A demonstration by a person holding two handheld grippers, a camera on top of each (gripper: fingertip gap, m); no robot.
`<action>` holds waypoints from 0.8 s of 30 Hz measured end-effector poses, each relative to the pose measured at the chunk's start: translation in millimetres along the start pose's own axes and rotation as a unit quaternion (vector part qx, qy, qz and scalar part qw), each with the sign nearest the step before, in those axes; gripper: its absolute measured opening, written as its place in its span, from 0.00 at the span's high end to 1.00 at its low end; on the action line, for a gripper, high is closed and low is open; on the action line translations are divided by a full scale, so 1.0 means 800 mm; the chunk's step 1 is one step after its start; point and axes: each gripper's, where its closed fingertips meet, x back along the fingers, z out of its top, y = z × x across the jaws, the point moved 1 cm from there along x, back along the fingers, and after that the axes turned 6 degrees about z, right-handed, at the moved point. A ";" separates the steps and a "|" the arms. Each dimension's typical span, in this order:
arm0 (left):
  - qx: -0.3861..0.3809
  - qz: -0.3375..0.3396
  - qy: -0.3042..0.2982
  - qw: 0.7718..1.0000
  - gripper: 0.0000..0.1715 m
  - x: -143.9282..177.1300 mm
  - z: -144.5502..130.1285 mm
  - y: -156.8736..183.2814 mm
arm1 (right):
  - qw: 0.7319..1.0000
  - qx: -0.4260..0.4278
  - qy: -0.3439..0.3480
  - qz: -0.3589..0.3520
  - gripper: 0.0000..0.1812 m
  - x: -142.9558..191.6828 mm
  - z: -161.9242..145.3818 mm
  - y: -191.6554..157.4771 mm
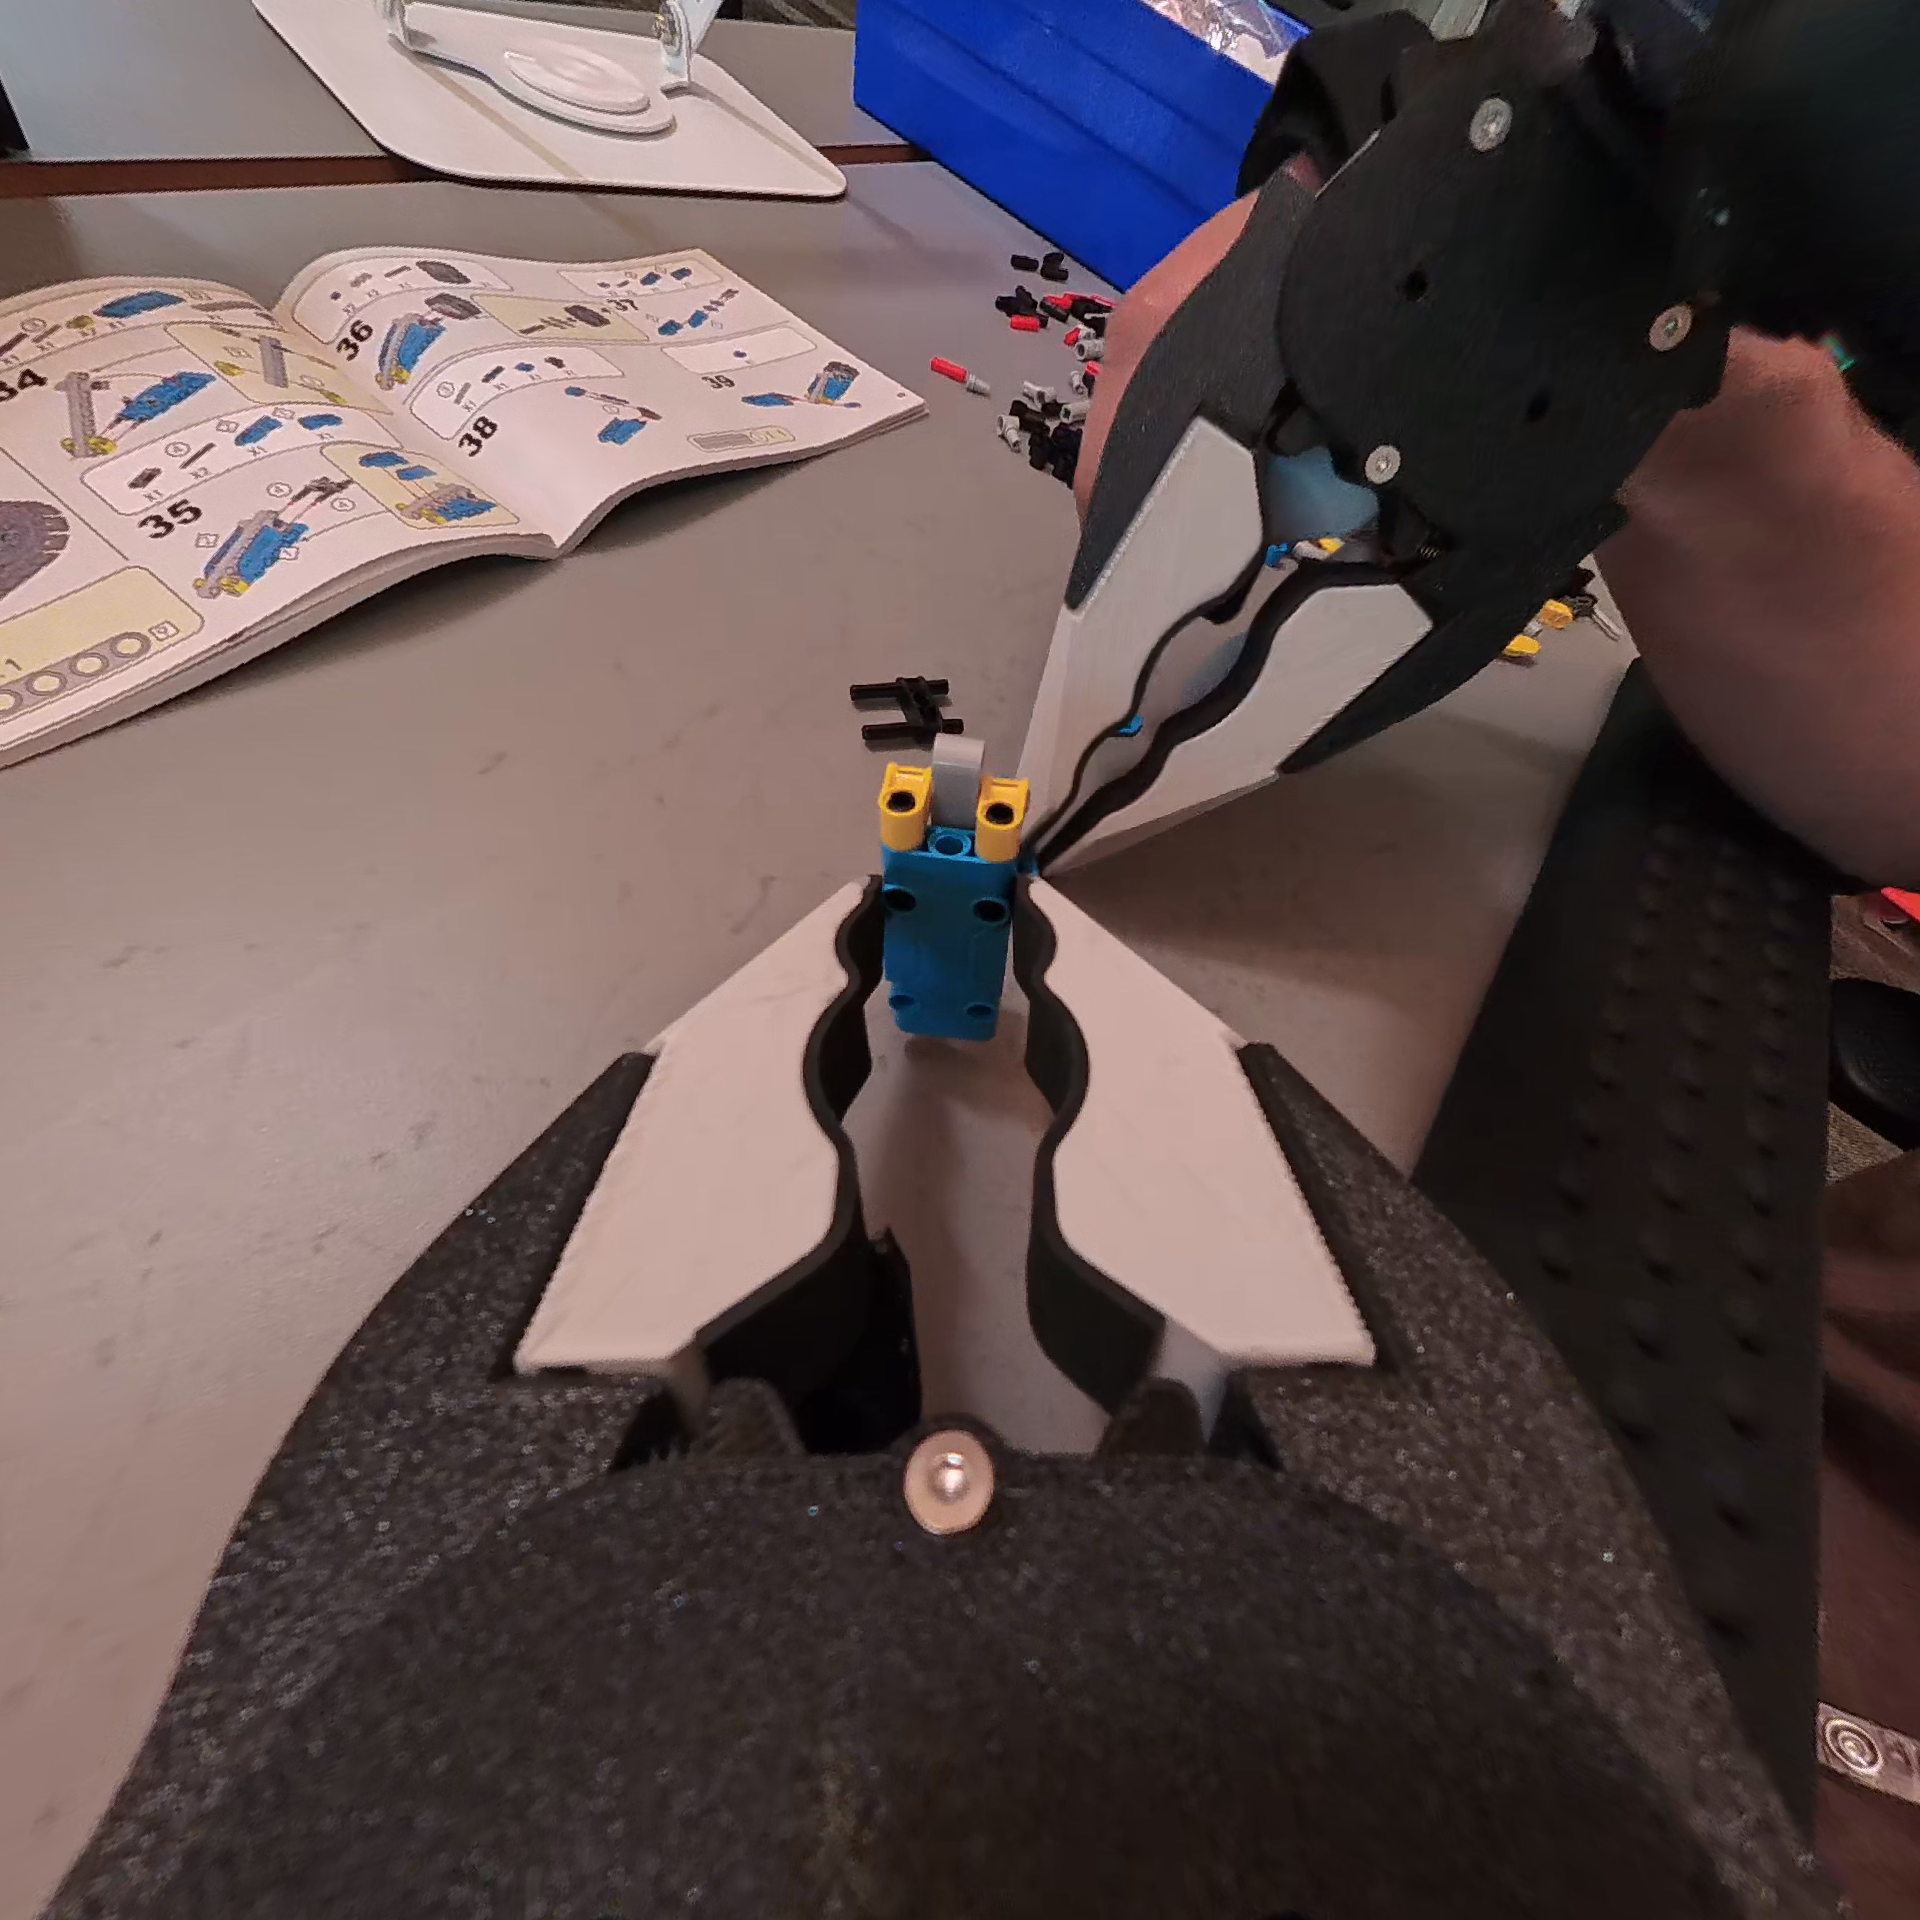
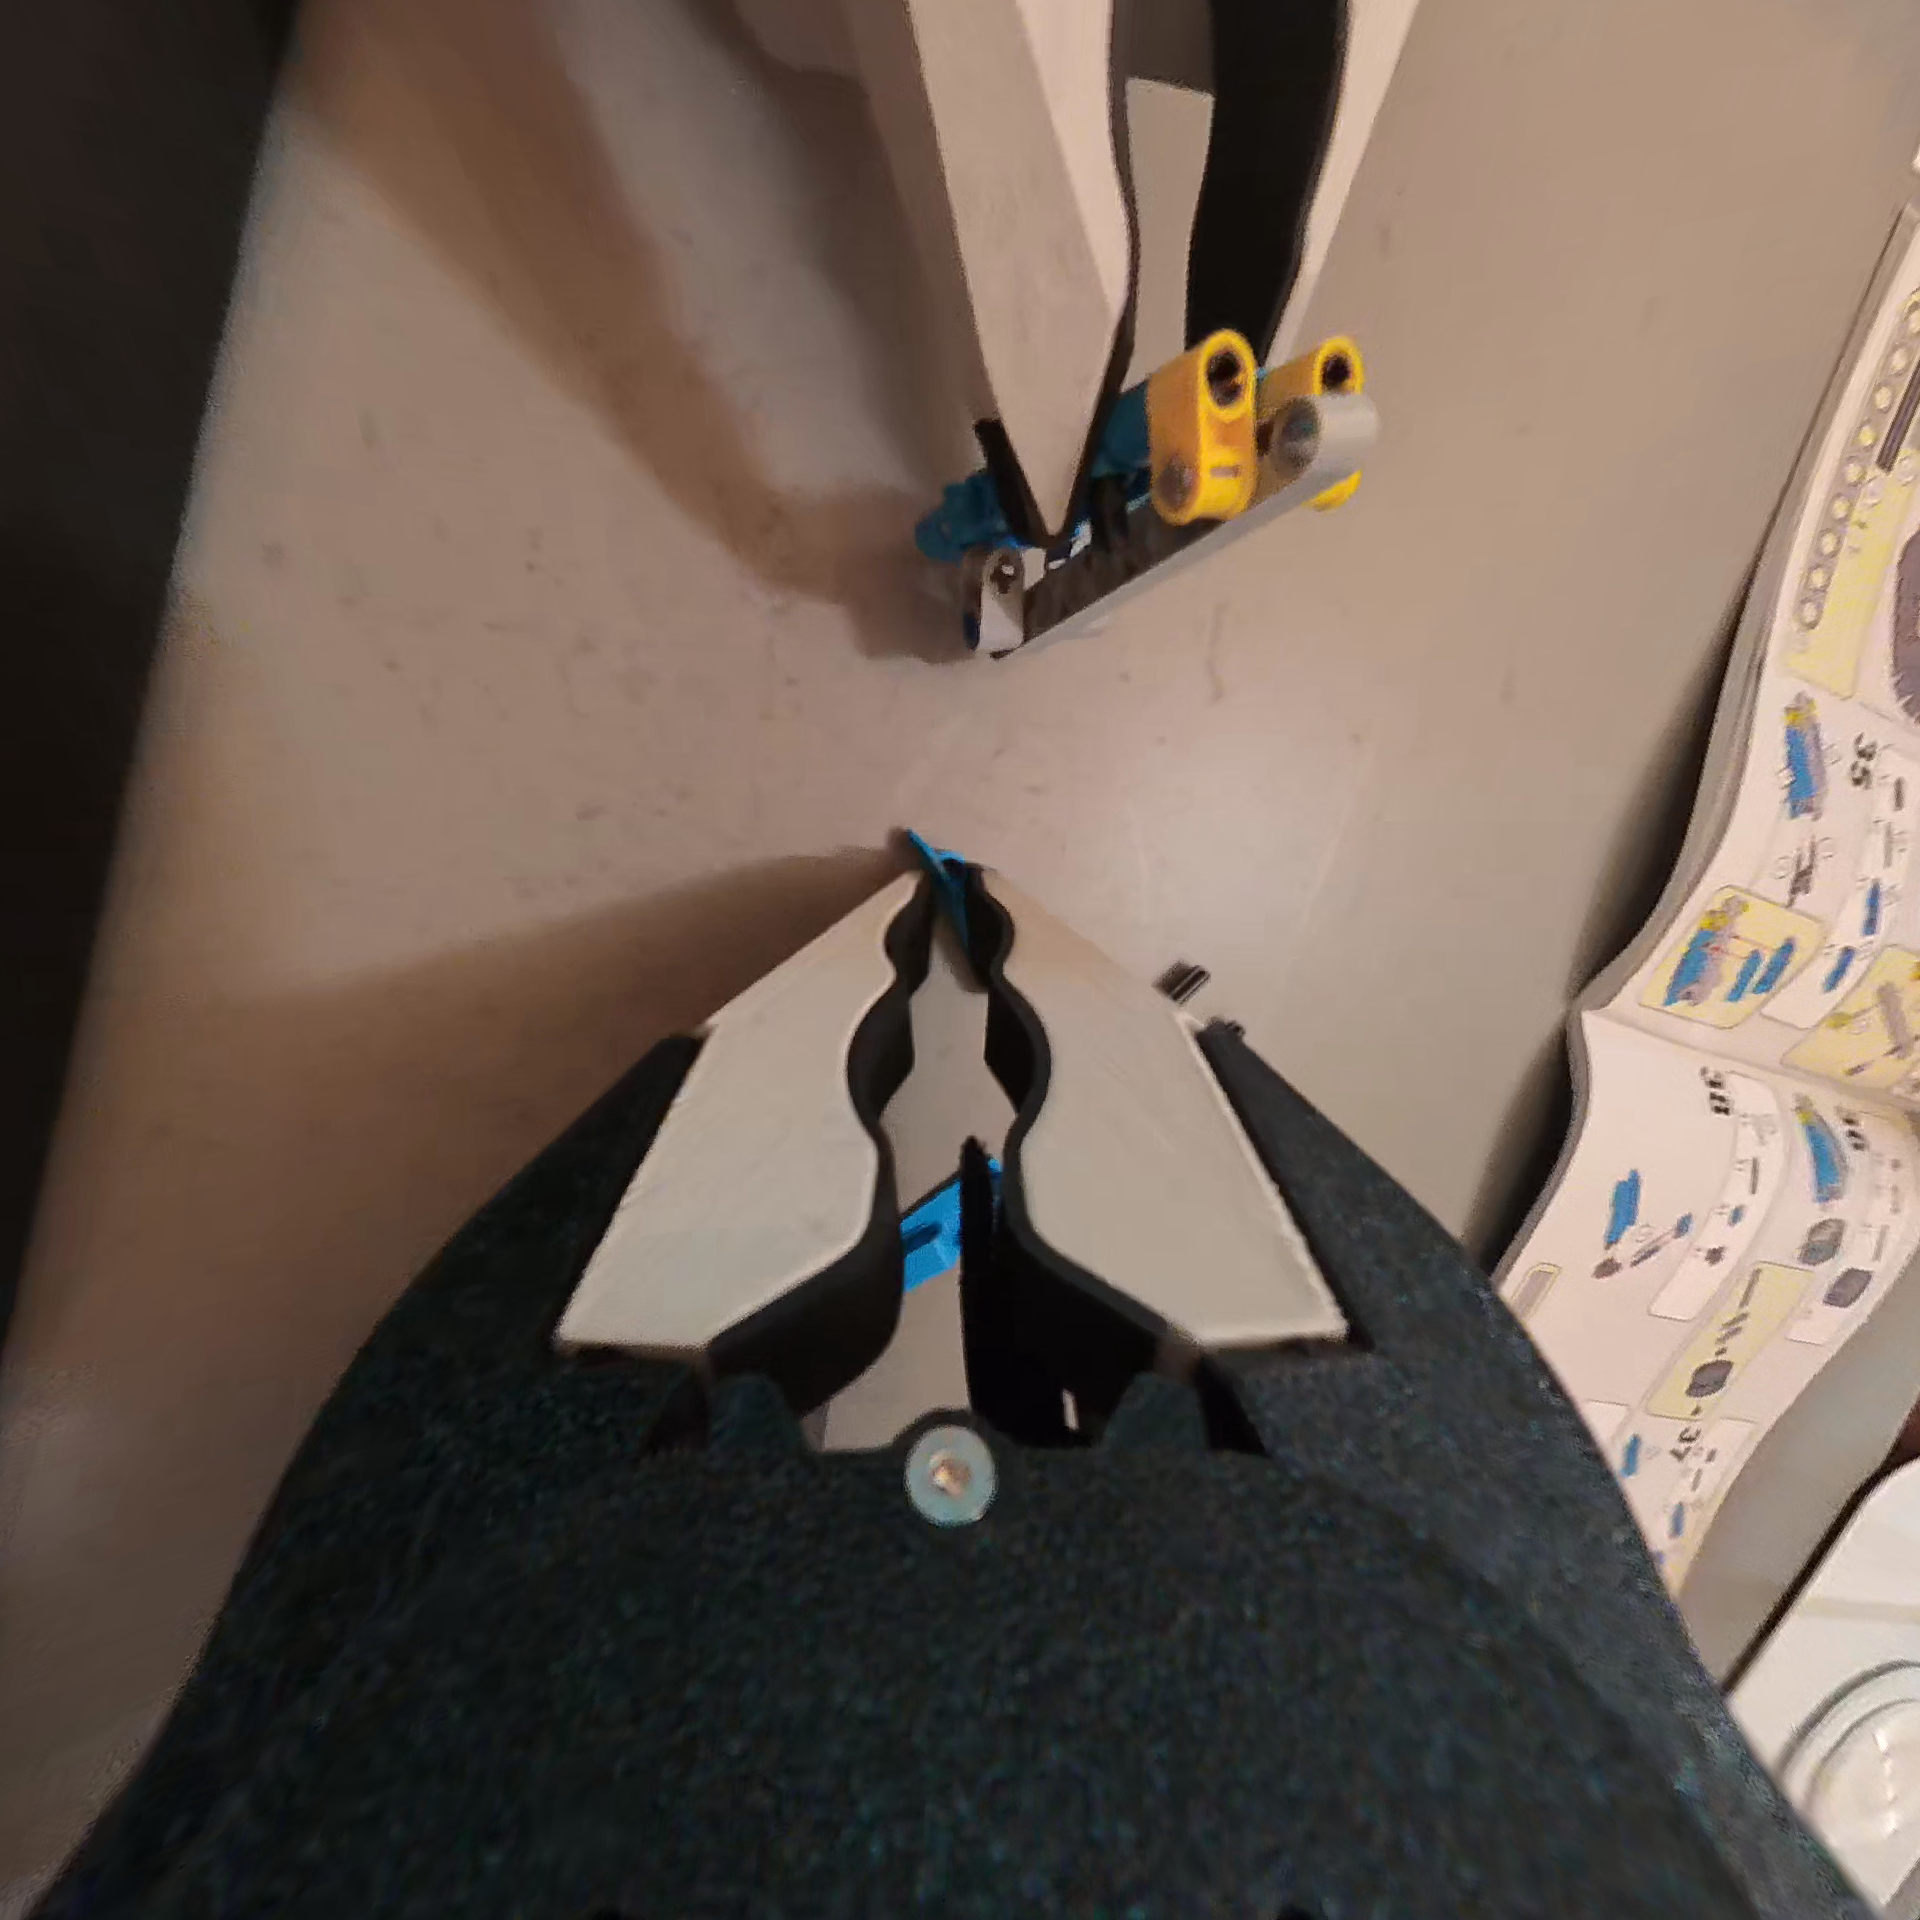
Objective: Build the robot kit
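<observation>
1. Left gripper: fingers pinch a small brick assembly at the tips. Blue block body sits between the two fingertips, with two yellow connectors and a grey piece on its far end.
2. In the right wrist view the same assembly shows from the other side: yellow connectors, a grey beam and a dark toothed strip, clamped in the left gripper, which enters from the top of the frame.
3. Right gripper: fingers pressed nearly together on a small blue pin. The pin's end sticks out past the fingertips.
4. In the left wrist view the right gripper comes in from the upper right, tips right beside the blue block's right edge. Touching or not: cannot tell. A hand holds that gripper.
5. Both grippers sit just above a grey table; the assembly is off the table surface, held by the left gripper only.
6. Two black axle pieces lie on the table just beyond the assembly.
7. An open instruction booklet lies flat on the table, far left in the left wrist view; it shows along the right edge of the right wrist view.
8. A loose pile of small parts in black, red and grey sits farther back, near a blue bin.
9. A white mat with a clear object on it lies at the far edge of the table.
</observation>
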 end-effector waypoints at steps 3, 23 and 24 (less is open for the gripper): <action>0.001 -0.005 0.002 1.000 0.86 0.001 0.001 0.001 | 1.000 -0.013 -0.002 0.005 0.99 0.001 -0.001 0.001; 0.100 -0.121 0.129 0.979 0.87 0.040 0.047 0.009 | 0.814 -0.258 0.490 0.175 1.00 0.098 0.108 0.024; 0.099 -0.118 0.127 0.980 0.87 0.039 0.046 0.007 | 0.817 -0.259 0.485 0.175 1.00 0.095 0.108 0.023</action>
